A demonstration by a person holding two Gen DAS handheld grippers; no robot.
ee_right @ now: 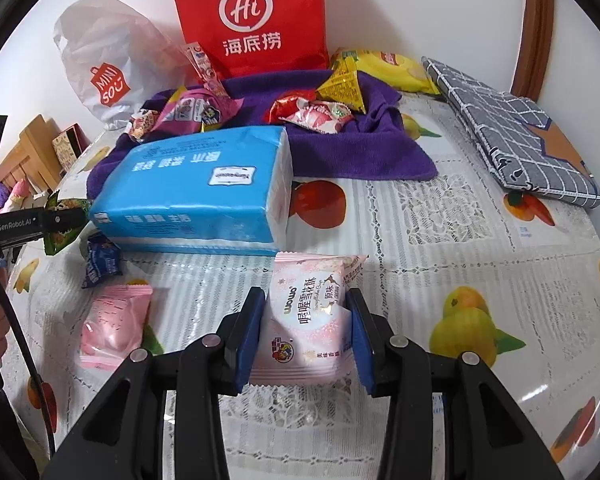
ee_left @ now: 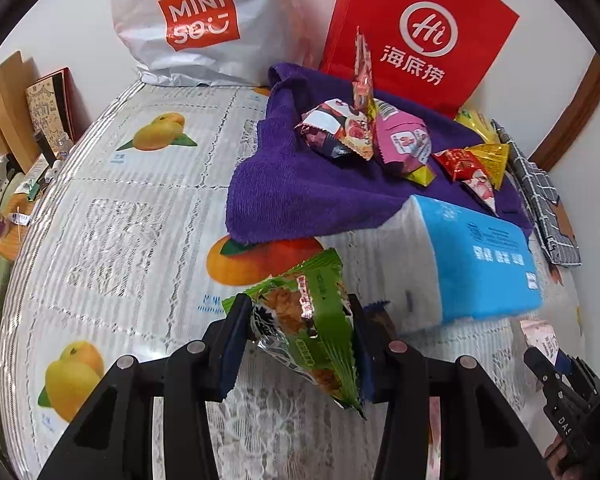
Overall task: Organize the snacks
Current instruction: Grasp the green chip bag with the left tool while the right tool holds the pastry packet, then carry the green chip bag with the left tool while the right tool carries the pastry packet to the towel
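Snack packets point(ee_left: 306, 320) point(ee_right: 308, 328) gripped — table edge point(ee_left: 24, 216) near

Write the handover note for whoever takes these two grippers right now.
Left gripper: shut on the green snack packet, lifted off the table.
Right gripper: shut on the pale pink snack packet.
Done: a pile of snacks already lies on the purple towel, behind the blue tissue pack.
Left: place both held packets, judging by the pile probably on the towel; then collect the pink packet and the small dark blue packet lying loose on the tablecloth.
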